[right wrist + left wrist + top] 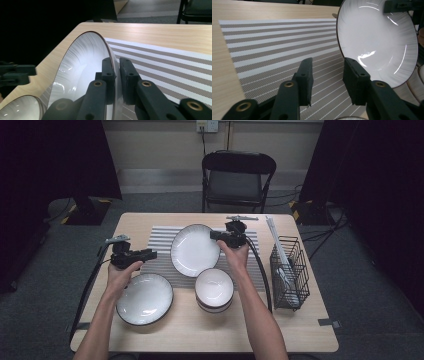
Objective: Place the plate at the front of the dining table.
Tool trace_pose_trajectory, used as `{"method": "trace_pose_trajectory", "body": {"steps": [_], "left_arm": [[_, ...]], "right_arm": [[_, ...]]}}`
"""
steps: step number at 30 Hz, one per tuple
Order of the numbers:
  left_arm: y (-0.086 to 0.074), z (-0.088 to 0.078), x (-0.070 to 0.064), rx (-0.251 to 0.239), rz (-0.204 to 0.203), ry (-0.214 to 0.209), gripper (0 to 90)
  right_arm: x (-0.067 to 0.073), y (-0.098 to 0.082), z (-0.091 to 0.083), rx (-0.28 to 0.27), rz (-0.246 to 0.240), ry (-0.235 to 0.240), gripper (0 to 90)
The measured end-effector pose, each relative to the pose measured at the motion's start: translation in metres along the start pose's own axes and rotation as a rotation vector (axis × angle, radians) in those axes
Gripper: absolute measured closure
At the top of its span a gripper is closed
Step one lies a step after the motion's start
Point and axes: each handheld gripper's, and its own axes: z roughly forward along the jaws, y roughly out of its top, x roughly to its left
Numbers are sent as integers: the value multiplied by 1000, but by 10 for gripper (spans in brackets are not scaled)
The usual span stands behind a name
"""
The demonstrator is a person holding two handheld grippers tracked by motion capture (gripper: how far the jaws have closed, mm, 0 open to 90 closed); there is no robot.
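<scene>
Around the one striped placemat (165, 240) there are two white plates: one tilted plate (194, 249) over the mat and one flat plate (145, 298) at its near left corner. One stack of bowls (214, 290) sits at the mat's near edge. One wire basket (290, 270) stands right of the mat, one folding chair (237, 177) beyond it, and two grippers work over it, the left gripper (150, 254) and the right gripper (216, 236).

A fixed camera looks forward and down over the whole counter (150, 222) from the near side, while two close cameras, one riding each hand-held gripper, face the tilted plate (194, 249) from opposite sides, all sharing that plate and its striped mat (161, 237).
</scene>
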Motion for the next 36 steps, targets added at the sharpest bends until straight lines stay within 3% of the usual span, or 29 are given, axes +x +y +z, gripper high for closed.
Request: {"method": "trace_pose_trajectory", "body": {"steps": [9,16,31,36], "left_arm": [[-8,-10,-1,43,45,31,490],[-14,-21,1,44,48,39,466],[-21,-36,18,23,15,68,462],[-22,-36,20,23,9,71,463]], "right_arm": [[-10,-3,9,9,27,-18,830],[-14,-5,18,29,24,-25,827],[-16,-7,41,65,4,-3,827],[-20,-13,44,83,0,-29,823]]}}
